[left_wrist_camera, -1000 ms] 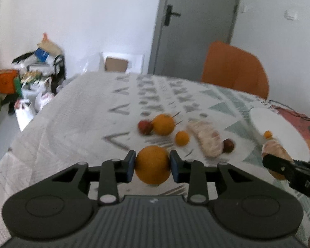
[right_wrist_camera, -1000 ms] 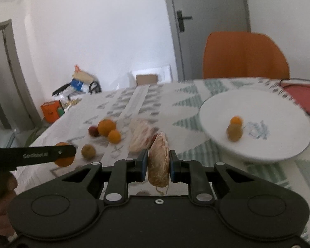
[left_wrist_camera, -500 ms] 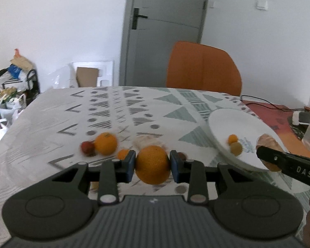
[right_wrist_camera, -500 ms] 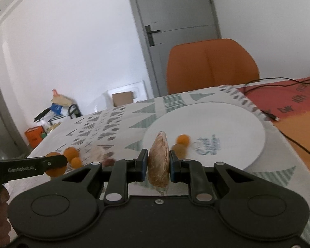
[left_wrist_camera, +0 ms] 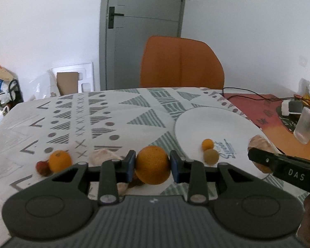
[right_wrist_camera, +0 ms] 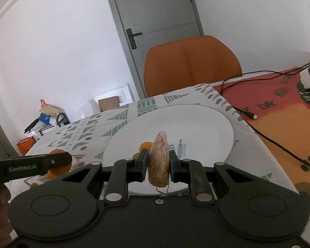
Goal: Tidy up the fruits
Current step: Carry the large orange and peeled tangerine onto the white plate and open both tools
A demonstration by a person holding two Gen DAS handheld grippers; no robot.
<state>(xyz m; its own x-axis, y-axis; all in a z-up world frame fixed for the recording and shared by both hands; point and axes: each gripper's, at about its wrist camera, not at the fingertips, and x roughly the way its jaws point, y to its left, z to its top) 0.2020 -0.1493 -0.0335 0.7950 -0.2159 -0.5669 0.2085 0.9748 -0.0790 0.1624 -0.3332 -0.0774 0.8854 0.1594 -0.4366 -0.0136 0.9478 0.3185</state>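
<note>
My left gripper (left_wrist_camera: 152, 165) is shut on an orange (left_wrist_camera: 153, 165), held above the patterned table left of the white plate (left_wrist_camera: 198, 125). My right gripper (right_wrist_camera: 158, 165) is shut on a flat fibrous tan fruit piece (right_wrist_camera: 158, 162), held over the near part of the plate (right_wrist_camera: 196, 119). On the plate lie a small orange fruit (left_wrist_camera: 208, 144) and a small brown fruit (left_wrist_camera: 211, 156). On the cloth to the left lie another orange (left_wrist_camera: 60, 160), a red fruit (left_wrist_camera: 42, 167) and a pale fibrous piece (left_wrist_camera: 103, 156). The right gripper also shows in the left wrist view (left_wrist_camera: 258, 155).
An orange chair (left_wrist_camera: 180, 62) stands behind the table. A black cable (right_wrist_camera: 279, 144) runs across the orange mat right of the plate. A clear cup (left_wrist_camera: 305, 128) and a white adapter (left_wrist_camera: 287, 107) sit at the far right. Bags stand on the floor at left (left_wrist_camera: 0, 86).
Both grippers have moved right toward the plate with their loads. The right gripper now hangs over the plate's near part; the left gripper's orange is closer to the plate's left edge.
</note>
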